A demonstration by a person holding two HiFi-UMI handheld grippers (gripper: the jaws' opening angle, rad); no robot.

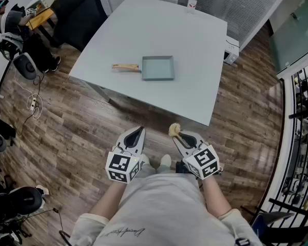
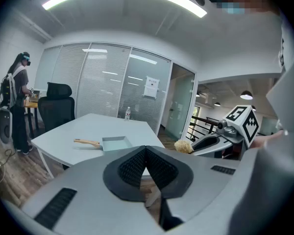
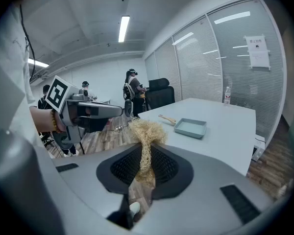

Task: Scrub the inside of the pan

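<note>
Right gripper (image 3: 145,155) clamps a straw-coloured fibre scrubber (image 3: 148,130); left gripper (image 2: 146,150) closed, empty. Square pale-blue pan (image 1: 158,68), wooden handle, at twelve o'clock.

**A:** How much of the scrubber (image 3: 146,131) is visible?
**B:** Only the top tuft. The lower strand is buried in the right tool's (image 3: 146,161) grip, so its end is hidden. The head view shows just a small puff.
**A:** Is the inside of the pan (image 1: 158,68) marked or clean?
**B:** Too small to tell.
**A:** Can you read the bottle (image 1: 192,1) label?
**B:** No. Same for the notice (image 3: 257,50) on the glass wall (image 3: 220,58), the print is too small.
**A:** What about the worktop (image 1: 143,29)?
**B:** The legs are mostly hidden under the top.
</note>
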